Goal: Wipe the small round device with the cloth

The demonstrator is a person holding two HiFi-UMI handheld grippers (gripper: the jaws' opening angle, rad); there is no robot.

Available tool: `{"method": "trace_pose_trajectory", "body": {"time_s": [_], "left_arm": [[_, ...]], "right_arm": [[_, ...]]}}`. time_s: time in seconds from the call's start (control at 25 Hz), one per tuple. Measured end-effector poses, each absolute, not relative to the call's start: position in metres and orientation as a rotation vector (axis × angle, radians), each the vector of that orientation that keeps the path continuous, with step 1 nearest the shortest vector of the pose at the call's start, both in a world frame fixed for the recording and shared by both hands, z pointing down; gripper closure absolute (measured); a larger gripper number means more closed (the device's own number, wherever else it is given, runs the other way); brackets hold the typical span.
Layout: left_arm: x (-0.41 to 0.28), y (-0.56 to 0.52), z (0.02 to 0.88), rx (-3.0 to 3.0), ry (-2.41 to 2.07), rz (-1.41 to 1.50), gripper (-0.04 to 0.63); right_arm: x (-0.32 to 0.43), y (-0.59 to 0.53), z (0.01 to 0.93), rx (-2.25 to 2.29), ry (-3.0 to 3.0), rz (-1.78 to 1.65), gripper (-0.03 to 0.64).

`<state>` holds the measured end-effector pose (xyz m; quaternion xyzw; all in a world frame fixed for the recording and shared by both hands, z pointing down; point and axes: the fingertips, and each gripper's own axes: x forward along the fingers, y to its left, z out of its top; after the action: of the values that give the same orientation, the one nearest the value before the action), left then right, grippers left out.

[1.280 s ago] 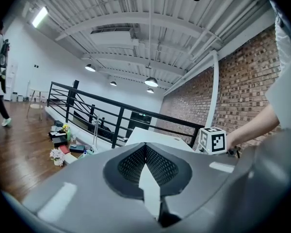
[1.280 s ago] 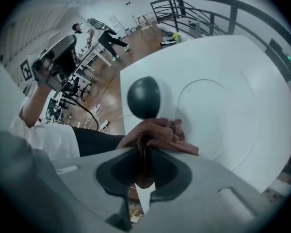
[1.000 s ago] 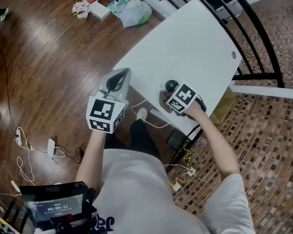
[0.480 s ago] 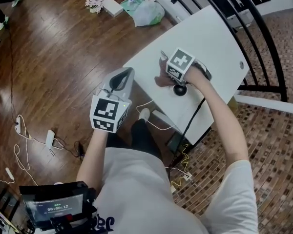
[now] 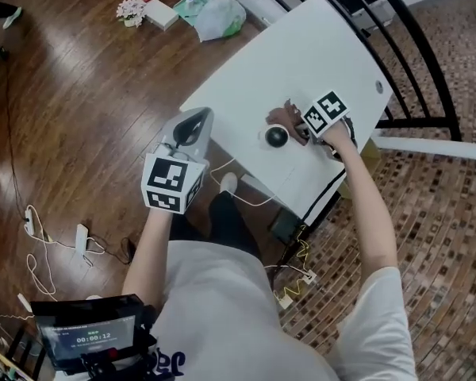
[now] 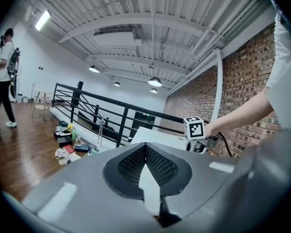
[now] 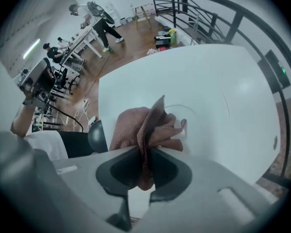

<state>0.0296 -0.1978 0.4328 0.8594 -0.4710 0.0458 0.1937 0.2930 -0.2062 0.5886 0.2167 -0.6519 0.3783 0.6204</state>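
Observation:
The small round black device (image 5: 277, 137) sits on the white table (image 5: 301, 54) near its front edge. A brownish-pink cloth (image 5: 289, 117) hangs bunched just beyond and to the right of it; whether they touch I cannot tell. My right gripper (image 5: 301, 120) is shut on that cloth. In the right gripper view the cloth (image 7: 148, 127) is pinched between the jaws of the right gripper (image 7: 144, 154), with the device (image 7: 97, 136) to its left. My left gripper (image 5: 193, 125) is shut on nothing, held off the table's left corner. The left gripper (image 6: 146, 152) points level across the room.
A black railing (image 5: 412, 46) runs behind the table. A white cable (image 5: 246, 195) hangs below the front edge. A grommet (image 5: 379, 89) marks the table's far right. Bags and boxes (image 5: 198, 10) lie on the wooden floor, with cords (image 5: 40, 236) at left. People (image 7: 99, 23) stand far off.
The right gripper has carried the cloth from the device's far side round to its right side. The left gripper has stayed where it was.

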Motion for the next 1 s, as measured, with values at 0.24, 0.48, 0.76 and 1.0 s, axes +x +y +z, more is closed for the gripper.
{"method": "trace_pose_trajectory", "body": {"time_s": [0.24, 0.48, 0.76, 1.0], "left_arm": [[0.052, -0.197, 0.428, 2.472, -1.249, 0.134, 0.579], [0.053, -0.201, 0.421, 2.49, -1.25, 0.129, 0.578], [0.038, -0.206, 0.421, 2.465, -1.294, 0.115, 0.578], [0.022, -0.207, 0.422, 2.433, -1.334, 0.117, 0.578]], "right_arm": [[0.289, -0.138, 0.595, 0.52, -1.536, 0.914, 0.583], [0.259, -0.095, 0.603, 0.512, -1.554, 0.897, 0.583], [0.195, -0.11, 0.586, 0.355, -1.601, 0.742, 0.581], [0.168, -0.173, 0.568, 0.368, -1.669, 0.688, 0.581]]}}
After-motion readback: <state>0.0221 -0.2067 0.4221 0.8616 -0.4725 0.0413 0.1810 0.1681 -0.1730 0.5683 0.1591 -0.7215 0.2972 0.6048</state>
